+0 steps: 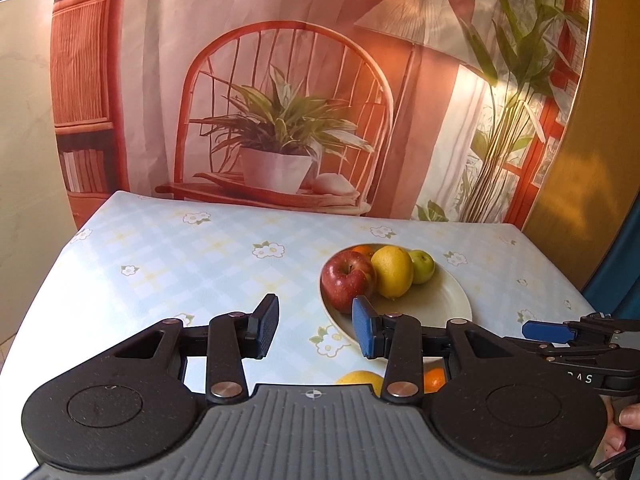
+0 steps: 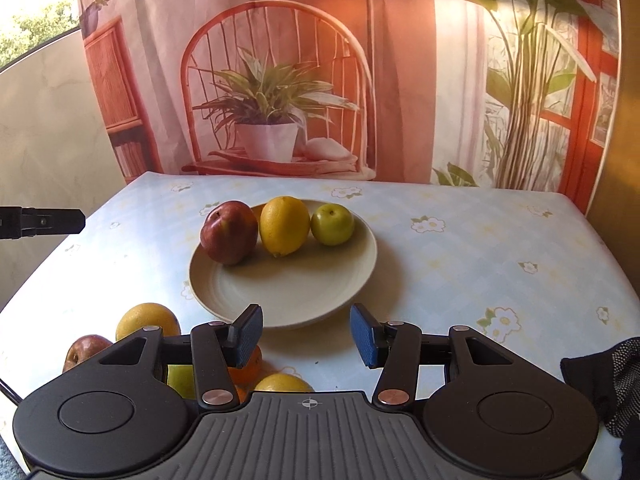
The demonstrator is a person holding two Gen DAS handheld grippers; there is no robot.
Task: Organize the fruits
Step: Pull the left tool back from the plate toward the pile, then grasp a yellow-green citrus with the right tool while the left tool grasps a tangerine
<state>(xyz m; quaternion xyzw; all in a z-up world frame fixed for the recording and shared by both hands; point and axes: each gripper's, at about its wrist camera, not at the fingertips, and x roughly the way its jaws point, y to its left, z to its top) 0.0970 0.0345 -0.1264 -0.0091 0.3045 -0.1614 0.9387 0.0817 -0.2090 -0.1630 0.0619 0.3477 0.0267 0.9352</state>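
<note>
Fruit for sorting lay in two groups on a table (image 2: pixel 460 264) covered by a pale checked cloth with small flowers. On the cream plate (image 2: pixel 280 292) sat a red apple (image 2: pixel 229 232), a yellow lemon (image 2: pixel 285 225) and a green apple (image 2: pixel 332 224), ranged side by side along the far half; in the left wrist view an orange (image 1: pixel 363 251) showed just behind the red apple. Loose fruit lay near the table's front edge, off the plate: a yellow citrus (image 2: pixel 147 319), a second red apple (image 2: pixel 84 350), a small orange (image 2: pixel 250 366) and another yellow fruit (image 2: pixel 282 383), partly hidden by the tool. The right gripper (image 2: pixel 306 336) was held above the plate's near rim, fingers apart with nothing between them. The left gripper (image 1: pixel 315 330) was likewise released and empty, left of the plate.
</note>
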